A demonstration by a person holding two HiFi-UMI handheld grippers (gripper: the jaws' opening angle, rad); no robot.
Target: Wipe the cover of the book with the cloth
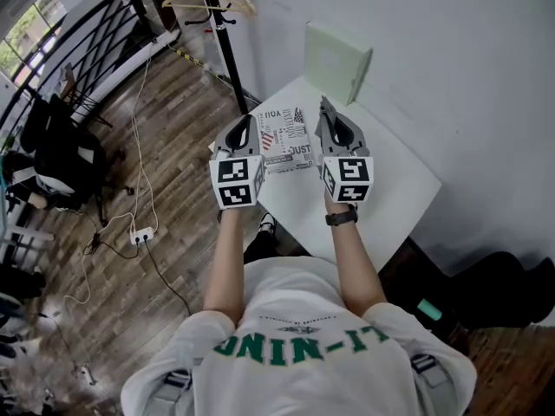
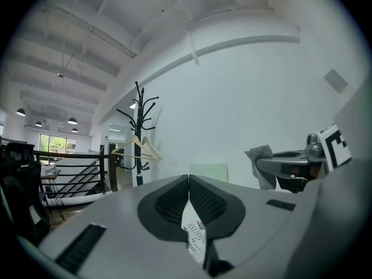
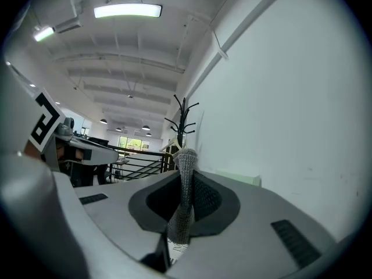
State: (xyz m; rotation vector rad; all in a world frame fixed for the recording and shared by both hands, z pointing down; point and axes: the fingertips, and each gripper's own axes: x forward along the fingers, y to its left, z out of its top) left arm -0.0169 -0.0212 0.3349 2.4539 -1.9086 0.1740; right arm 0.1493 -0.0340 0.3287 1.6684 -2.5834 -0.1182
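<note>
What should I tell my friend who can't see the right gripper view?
The right gripper has its jaws shut on a grey cloth that sticks up between them. Behind it stand a white wall, a black coat rack and a railing.

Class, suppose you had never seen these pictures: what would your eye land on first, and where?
Two grippers are held side by side over a small white table: the right gripper pinches a grey cloth between its fingers, while the left gripper is shut on nothing. Just beyond them a printed book lies on the table, with a pale green box against the wall behind it.
</note>
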